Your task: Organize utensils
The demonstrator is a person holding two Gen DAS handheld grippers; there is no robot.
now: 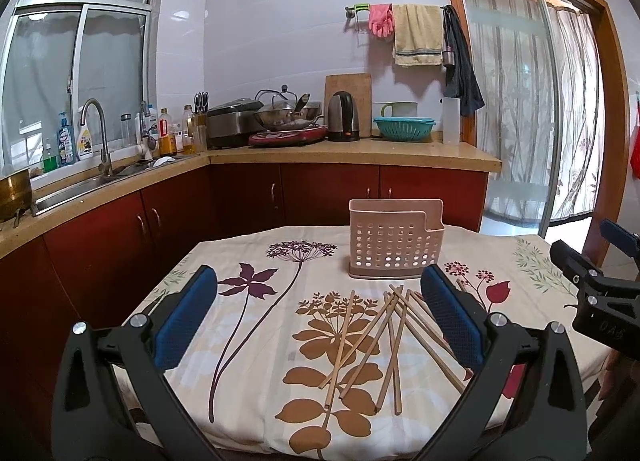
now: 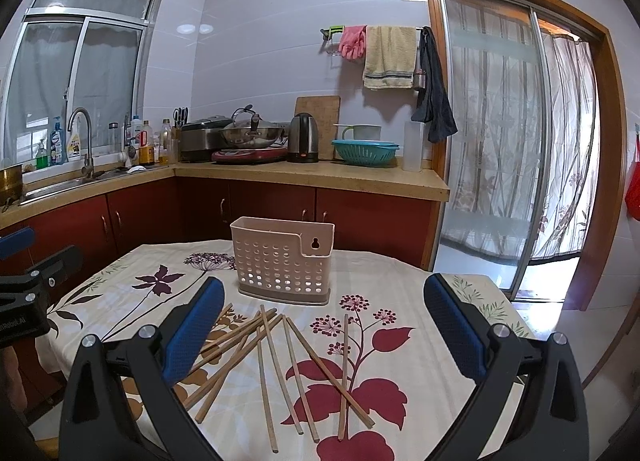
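Several wooden chopsticks (image 1: 384,341) (image 2: 280,361) lie scattered and crossing on the flowered tablecloth (image 1: 248,341) (image 2: 400,301). Behind them stands an upright beige perforated utensil holder (image 1: 394,241) (image 2: 282,259), with nothing visible inside. My left gripper (image 1: 320,309) hovers open over the near part of the table, the pile lying toward its right finger. My right gripper (image 2: 324,325) is open too, wide above the chopsticks, with nothing between its blue pads (image 2: 192,329). The right gripper's body (image 1: 592,285) shows at the left view's right edge; the left gripper's body (image 2: 28,285) shows at the right view's left edge.
The table's far edge faces red kitchen cabinets (image 1: 248,197) under a counter with a sink (image 1: 76,189), wok (image 1: 288,117), kettle (image 1: 343,117) and teal colander (image 1: 404,127). A sliding glass door (image 2: 512,121) with curtains is to the right.
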